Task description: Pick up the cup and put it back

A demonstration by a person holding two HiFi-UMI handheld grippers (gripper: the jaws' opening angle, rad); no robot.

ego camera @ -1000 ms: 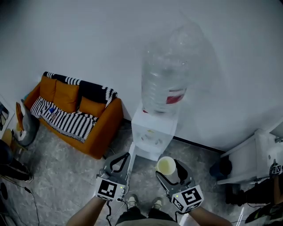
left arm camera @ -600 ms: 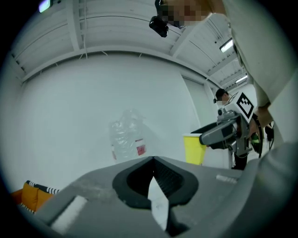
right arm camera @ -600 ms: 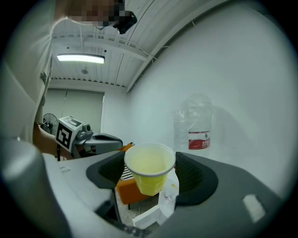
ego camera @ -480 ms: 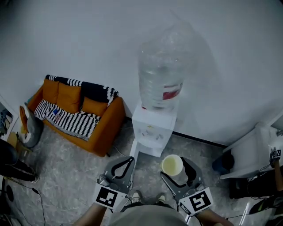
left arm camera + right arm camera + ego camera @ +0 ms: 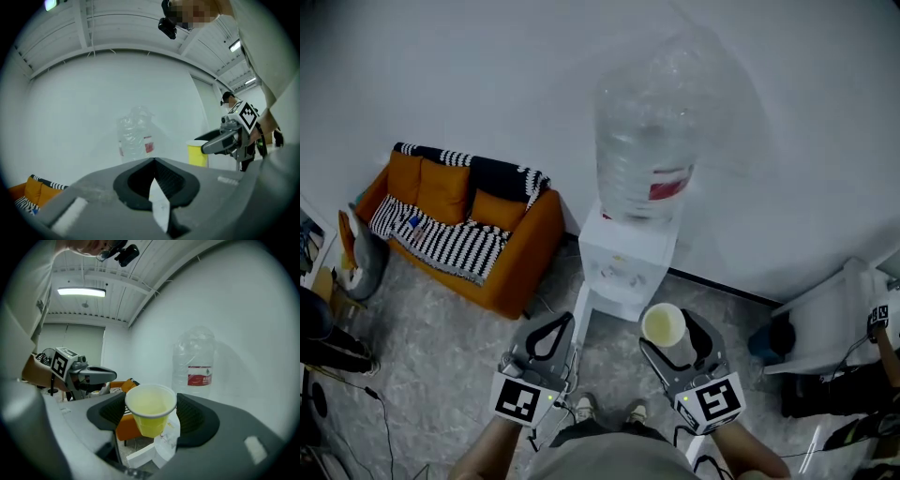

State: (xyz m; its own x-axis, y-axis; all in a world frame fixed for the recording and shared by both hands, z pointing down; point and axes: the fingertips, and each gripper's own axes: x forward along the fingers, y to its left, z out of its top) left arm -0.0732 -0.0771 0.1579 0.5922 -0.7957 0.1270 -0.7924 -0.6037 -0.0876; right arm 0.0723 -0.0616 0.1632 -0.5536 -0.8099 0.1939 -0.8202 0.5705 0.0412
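The yellow cup (image 5: 663,324) is clamped upright between the 2 jaws of the right tool (image 5: 675,337), in the air above the floor (image 5: 441,328). Beside it, the left tool (image 5: 561,323) is held closed and empty. Beyond both, a water dispenser (image 5: 623,272) is seen against the wall.

Office lounge: water dispenser (image 5: 628,267), orange sofa (image 5: 464,234).

Landmark: I faced a white water dispenser (image 5: 623,272) with a big clear bottle (image 5: 644,141) on top.
Wall: a plain white wall (image 5: 469,75) stood right behind it.
Sofa: an orange sofa (image 5: 511,258) sat left of it, under a black-and-white striped throw (image 5: 441,246).
Floor: mottled grey floor (image 5: 441,356) lay around its base.
Light: a ceiling strip light (image 5: 80,292) was lit, well away from it.
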